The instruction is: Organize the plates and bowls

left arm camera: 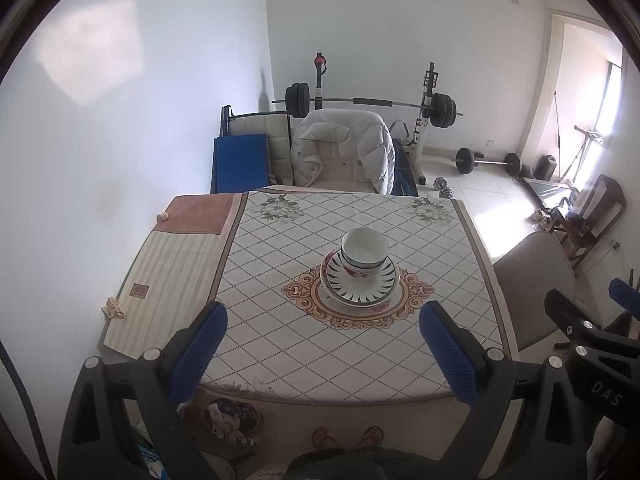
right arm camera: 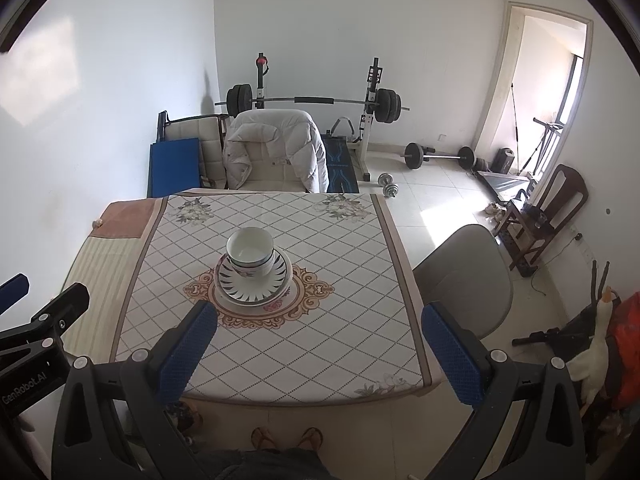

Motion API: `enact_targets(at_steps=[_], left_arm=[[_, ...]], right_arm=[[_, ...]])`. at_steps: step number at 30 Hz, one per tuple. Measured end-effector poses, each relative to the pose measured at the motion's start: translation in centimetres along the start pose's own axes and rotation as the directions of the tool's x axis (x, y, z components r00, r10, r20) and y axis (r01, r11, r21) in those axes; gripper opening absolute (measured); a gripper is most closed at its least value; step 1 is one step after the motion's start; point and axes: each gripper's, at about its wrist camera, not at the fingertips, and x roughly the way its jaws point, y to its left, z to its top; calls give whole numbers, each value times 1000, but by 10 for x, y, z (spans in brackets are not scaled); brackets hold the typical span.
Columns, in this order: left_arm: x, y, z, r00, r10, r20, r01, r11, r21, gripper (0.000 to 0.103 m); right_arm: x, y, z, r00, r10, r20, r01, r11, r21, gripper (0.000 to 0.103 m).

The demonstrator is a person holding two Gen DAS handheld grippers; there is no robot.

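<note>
A white bowl [left arm camera: 364,250] with a floral band sits stacked on a striped-rim plate [left arm camera: 360,284] and a larger plate under it, at the middle of the table on the patterned cloth [left arm camera: 280,272]. The stack also shows in the right wrist view: the bowl [right arm camera: 250,250] on the plates [right arm camera: 254,282]. My left gripper [left arm camera: 322,320] is open and empty, held above the near table edge, short of the stack. My right gripper [right arm camera: 320,320] is open and empty, to the right of the stack and nearer me.
A grey chair [right arm camera: 464,276] stands at the table's right side. A chair with a white jacket [right arm camera: 276,148] is at the far end. A striped mat [left arm camera: 172,280] and brown cloth [left arm camera: 196,212] lie on the left. A weight bench and barbells stand behind.
</note>
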Motion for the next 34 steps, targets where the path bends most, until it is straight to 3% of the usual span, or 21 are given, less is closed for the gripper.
enact_targets(at_steps=[34], left_arm=[[9,-2,3,1000,8,-23,-8,1000,11,99]], right_arm=[[8,2,1,1000,4,-18,-4,1000,3,103]])
